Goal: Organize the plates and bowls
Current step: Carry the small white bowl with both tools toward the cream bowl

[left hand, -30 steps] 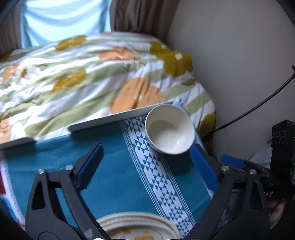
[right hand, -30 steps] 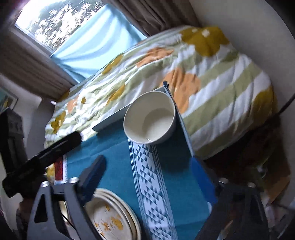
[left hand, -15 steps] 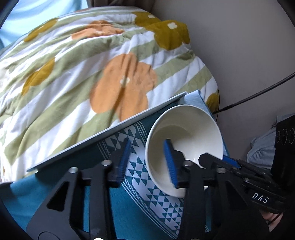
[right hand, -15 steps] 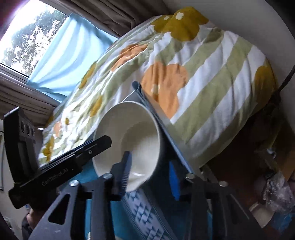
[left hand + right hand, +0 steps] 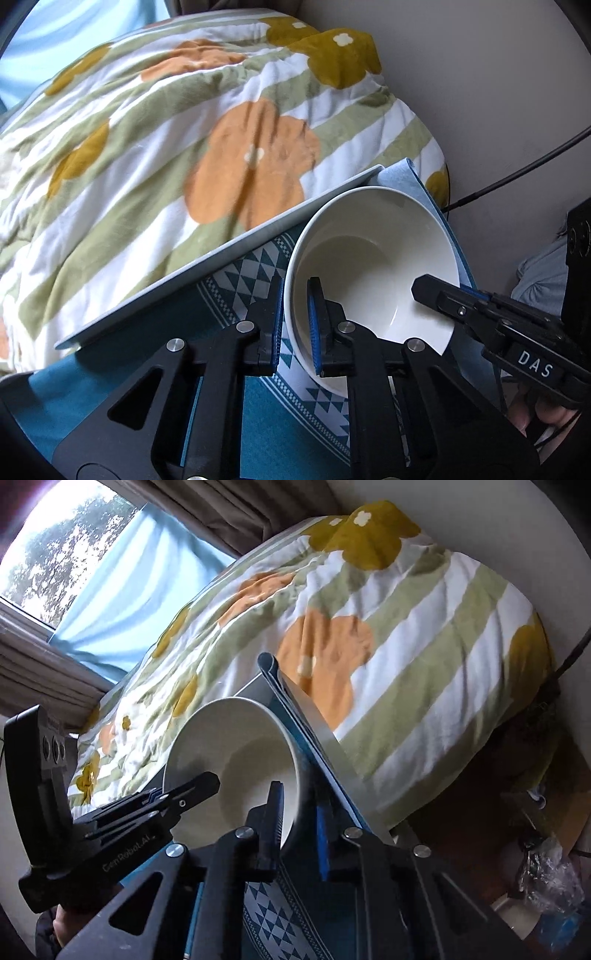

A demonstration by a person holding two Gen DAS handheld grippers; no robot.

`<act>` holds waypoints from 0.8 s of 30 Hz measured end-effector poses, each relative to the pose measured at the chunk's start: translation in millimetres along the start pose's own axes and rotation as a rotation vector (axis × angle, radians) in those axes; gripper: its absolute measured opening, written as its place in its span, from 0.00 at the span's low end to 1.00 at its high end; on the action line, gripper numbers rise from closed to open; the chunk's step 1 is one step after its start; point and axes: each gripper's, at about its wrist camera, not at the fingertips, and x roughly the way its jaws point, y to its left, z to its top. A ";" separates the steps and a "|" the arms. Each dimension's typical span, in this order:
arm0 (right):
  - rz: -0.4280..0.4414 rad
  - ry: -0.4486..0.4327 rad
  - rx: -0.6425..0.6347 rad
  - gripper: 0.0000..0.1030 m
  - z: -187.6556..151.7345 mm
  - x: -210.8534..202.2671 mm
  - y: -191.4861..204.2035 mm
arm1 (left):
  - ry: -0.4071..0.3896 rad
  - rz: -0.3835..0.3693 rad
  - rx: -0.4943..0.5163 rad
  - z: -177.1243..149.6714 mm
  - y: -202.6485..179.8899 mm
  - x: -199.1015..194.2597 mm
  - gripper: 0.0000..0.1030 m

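A plain white bowl [image 5: 373, 266] stands at the far corner of a small table covered with a teal patterned cloth [image 5: 236, 295]. My left gripper [image 5: 295, 325] is shut on the bowl's left rim, one blue pad inside and one outside. My right gripper [image 5: 301, 821] is shut on the opposite rim of the same bowl [image 5: 236, 753], again one pad on each side of the wall. Each gripper shows in the other's view: the right one [image 5: 461, 306] at the bowl's right edge, the left one [image 5: 173, 794] at its left edge.
A bed with a flower-and-stripe quilt [image 5: 184, 147] lies right behind the table edge [image 5: 221, 247]. A pale wall [image 5: 480, 92] with a black cable [image 5: 517, 170] is on the right. A window with a blue curtain [image 5: 110, 590] is beyond the bed. Clutter lies on the floor [image 5: 546, 886].
Both grippers came down and forward from over the cloth to the bowl and went from wide open to shut on its opposite rims. The plates near the table's front have left both views.
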 end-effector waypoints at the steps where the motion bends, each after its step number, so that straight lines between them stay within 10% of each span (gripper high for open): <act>1: -0.004 -0.001 -0.016 0.14 -0.1 -1.4 2.3 | -0.006 0.008 -0.001 -1.4 -1.1 -3.3 0.11; 13: 0.023 0.012 -0.263 0.14 -8.7 -60.8 59.2 | -0.139 0.084 -0.196 -44.1 -10.9 -104.4 0.11; 24: 0.199 0.091 -0.614 0.14 -85.2 -113.5 161.6 | -0.288 0.233 -0.491 -177.0 16.0 -229.1 0.11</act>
